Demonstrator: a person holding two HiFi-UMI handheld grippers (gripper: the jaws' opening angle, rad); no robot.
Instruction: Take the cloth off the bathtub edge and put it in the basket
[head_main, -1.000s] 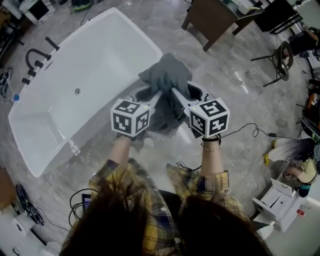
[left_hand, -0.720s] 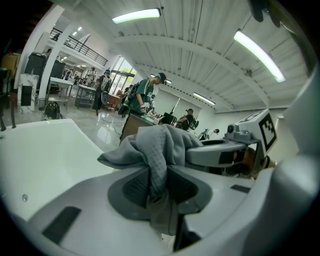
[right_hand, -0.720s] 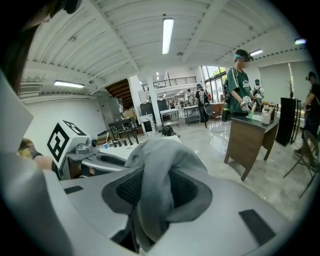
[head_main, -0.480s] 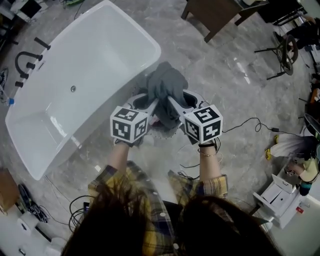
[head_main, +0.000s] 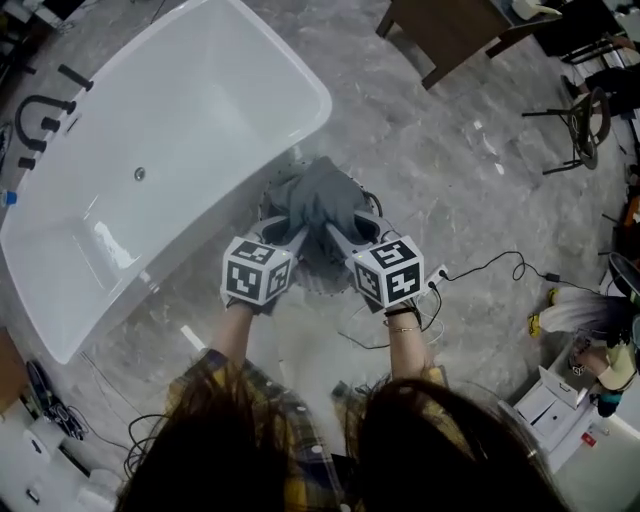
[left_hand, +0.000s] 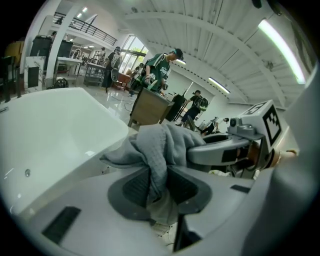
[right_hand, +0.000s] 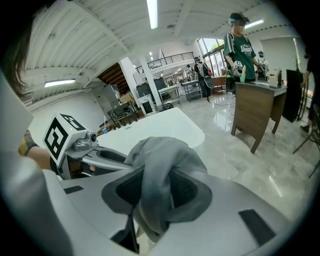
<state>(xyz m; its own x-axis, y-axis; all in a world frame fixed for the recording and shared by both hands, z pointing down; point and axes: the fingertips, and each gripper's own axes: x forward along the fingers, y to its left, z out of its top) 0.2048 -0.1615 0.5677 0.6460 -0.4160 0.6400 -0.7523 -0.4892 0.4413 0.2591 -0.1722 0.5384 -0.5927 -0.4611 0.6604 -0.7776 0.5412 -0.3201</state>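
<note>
Beside bathtub (head_main: 200, 110), left fingers (left_hand: 134, 187) and right fingers (right_hand: 187, 191) pinch cloth (head_main: 318, 195).

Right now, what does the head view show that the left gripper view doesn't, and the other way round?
Head view only: the tub's black faucet and drain, floor cables, and the person's plaid sleeves.
Left gripper view only: the left gripper seen close, its pads clamped on a hanging fold, people standing in the background, and ceiling lights.
Both: the grey cloth, the white bathtub, and the right gripper gripping that grey cloth too.
</note>
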